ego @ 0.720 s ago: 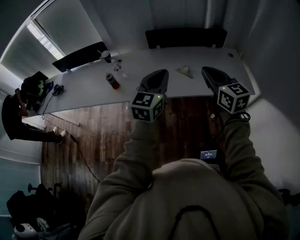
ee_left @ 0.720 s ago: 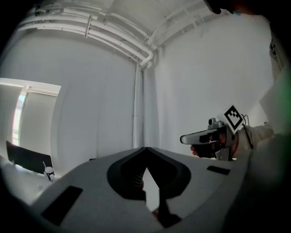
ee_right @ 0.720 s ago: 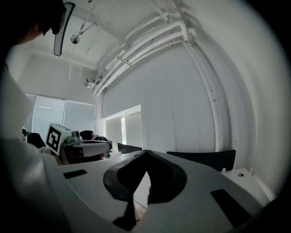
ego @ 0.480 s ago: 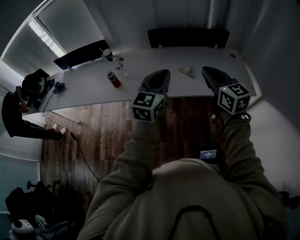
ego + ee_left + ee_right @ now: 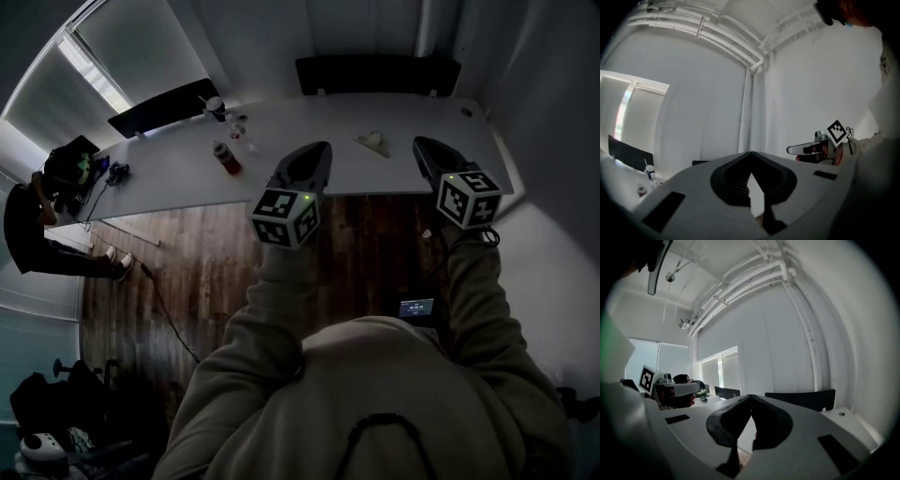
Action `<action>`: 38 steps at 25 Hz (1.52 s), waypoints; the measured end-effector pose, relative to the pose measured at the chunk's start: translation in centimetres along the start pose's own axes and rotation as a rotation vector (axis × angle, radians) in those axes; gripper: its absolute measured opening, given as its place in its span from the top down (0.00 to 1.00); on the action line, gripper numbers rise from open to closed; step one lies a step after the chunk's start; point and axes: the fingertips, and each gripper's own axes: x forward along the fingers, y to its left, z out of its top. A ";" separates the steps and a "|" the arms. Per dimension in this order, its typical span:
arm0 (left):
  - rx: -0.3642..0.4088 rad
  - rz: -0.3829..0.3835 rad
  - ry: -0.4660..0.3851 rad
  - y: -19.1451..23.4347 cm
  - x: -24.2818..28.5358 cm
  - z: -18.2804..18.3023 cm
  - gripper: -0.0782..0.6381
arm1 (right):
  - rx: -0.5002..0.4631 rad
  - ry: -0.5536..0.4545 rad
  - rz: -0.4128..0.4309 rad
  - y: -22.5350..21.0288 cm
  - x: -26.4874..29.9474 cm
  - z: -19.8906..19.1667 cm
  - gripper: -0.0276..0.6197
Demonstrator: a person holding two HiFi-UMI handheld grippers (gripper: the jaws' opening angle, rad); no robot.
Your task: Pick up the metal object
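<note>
Holding L gripper [image 5: 322,148] and R gripper [image 5: 424,143] closed, empty, short of desk [image 5: 309,117]; metal object [image 5: 373,141], prob. the small pale piece ahead betw. them, likely stiff, slick, light: pinch across narrow sides.

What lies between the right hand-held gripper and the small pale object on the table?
Only bare table, in the head view, separates the right hand-held gripper from the small pale object.
</note>
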 end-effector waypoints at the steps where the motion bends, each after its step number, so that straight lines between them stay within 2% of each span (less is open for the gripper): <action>1: 0.003 -0.007 0.012 -0.3 0.4 -0.3 0.88 | 0.007 -0.004 -0.002 -0.3 -0.1 0.0 0.93; 8: -0.006 -0.030 0.013 -2.1 2.0 -0.8 0.88 | 0.010 -0.018 0.022 -1.9 -1.1 0.0 0.93; 13: 0.023 -0.062 0.044 -4.0 3.5 -1.6 0.88 | 0.019 -0.020 0.040 -2.7 -1.6 -0.6 0.93; 22: -0.010 -0.010 0.050 -3.7 5.1 -3.0 0.88 | 0.026 -0.017 0.065 -4.0 -2.2 -1.6 0.93; 29: 0.009 -0.053 0.053 -4.4 8.0 -2.9 0.88 | 0.051 -0.006 0.135 -4.1 -2.0 -2.2 0.93; 32: 0.009 -0.061 0.044 -3.9 8.7 -2.9 0.88 | 0.071 -0.012 0.121 -5.4 -2.2 -3.0 0.93; 36: 0.012 -0.079 0.035 -2.9 10.5 -3.3 0.88 | 0.142 -0.043 0.113 -7.5 -1.4 -2.9 0.93; 38: 0.009 -0.094 0.044 -2.2 11.9 -4.0 0.88 | 0.134 -0.044 0.117 -8.2 -0.1 -3.0 0.93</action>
